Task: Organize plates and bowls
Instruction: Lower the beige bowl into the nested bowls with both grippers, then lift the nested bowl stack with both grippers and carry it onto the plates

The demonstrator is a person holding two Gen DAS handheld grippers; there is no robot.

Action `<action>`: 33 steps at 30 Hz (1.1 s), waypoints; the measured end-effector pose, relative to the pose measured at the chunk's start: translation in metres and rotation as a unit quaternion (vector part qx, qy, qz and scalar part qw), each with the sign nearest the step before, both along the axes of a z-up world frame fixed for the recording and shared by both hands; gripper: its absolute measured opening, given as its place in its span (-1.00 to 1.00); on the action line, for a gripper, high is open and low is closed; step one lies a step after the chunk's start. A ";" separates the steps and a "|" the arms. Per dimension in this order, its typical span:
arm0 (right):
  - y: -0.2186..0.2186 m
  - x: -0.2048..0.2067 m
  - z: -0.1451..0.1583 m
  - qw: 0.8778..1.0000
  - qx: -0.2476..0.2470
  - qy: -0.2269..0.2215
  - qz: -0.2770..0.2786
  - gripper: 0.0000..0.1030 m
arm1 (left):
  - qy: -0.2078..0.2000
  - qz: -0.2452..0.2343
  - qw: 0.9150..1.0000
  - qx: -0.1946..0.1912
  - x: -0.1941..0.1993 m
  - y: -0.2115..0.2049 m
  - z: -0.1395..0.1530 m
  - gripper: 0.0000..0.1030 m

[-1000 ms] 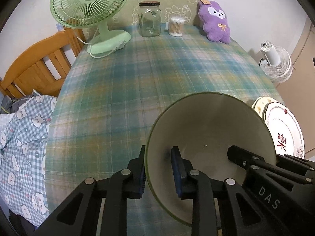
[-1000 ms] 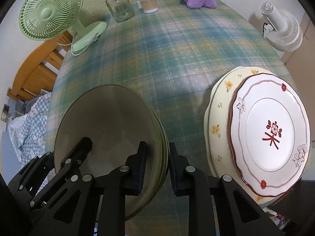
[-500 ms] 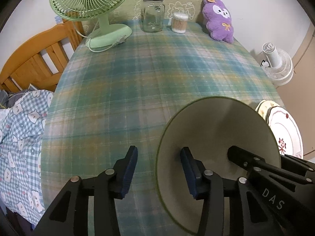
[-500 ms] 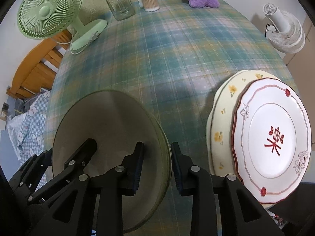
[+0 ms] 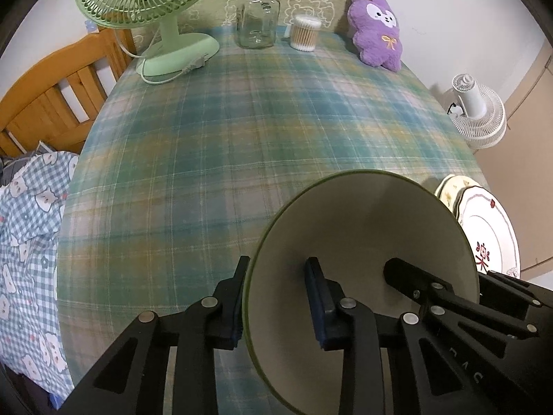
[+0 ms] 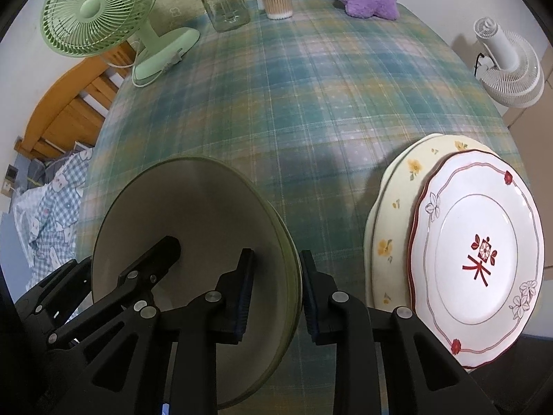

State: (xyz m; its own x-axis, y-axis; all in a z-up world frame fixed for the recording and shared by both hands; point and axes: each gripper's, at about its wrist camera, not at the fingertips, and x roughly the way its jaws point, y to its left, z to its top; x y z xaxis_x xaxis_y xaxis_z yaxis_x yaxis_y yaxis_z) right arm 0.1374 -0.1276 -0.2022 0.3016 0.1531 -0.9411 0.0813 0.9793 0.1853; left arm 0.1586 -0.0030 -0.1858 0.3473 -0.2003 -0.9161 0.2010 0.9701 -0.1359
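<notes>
A cream bowl with a green rim (image 5: pixel 363 242) (image 6: pixel 193 214) sits low over the plaid tablecloth (image 5: pixel 242 121) at the near edge. My left gripper (image 5: pixel 276 297) straddles its left rim, jaws closing, one pad outside and one inside, pressing the wall. My right gripper (image 6: pixel 274 290) straddles the right rim the same way, jaws closing on the wall. One of its fingers (image 5: pixel 408 276) shows inside the bowl in the left wrist view. To the right, a white plate with red trim (image 6: pixel 480 252) lies on a yellow-flowered plate (image 6: pixel 397 207).
At the table's far end stand a green fan (image 5: pixel 148 10), a glass jar (image 5: pixel 257 17), a tub of cotton swabs (image 5: pixel 304 33) and a purple plush toy (image 5: pixel 376 31). A wooden bed frame (image 5: pixel 52 93) and checked bedding (image 5: pixel 27 242) lie left; a white fan (image 5: pixel 477 117) stands right.
My left gripper let go of the bowl's left rim, spread wide, then closed on it again. My right gripper kept its place on the right rim, its jaws widening slightly.
</notes>
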 end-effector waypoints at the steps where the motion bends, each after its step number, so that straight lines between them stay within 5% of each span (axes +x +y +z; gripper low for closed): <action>1: 0.001 -0.001 0.001 1.000 -0.001 0.001 0.000 -0.44 | 0.001 0.000 1.000 -0.001 -0.001 0.000 0.000 -0.45; 18: 0.002 -0.012 -0.001 0.999 0.011 -0.003 -0.032 -0.45 | -0.003 -0.001 1.000 -0.006 -0.006 0.003 0.000 -0.45; 33: -0.009 0.001 0.003 0.999 0.031 0.015 0.021 -0.47 | 0.005 0.038 0.999 0.022 -0.007 -0.010 0.008 -0.41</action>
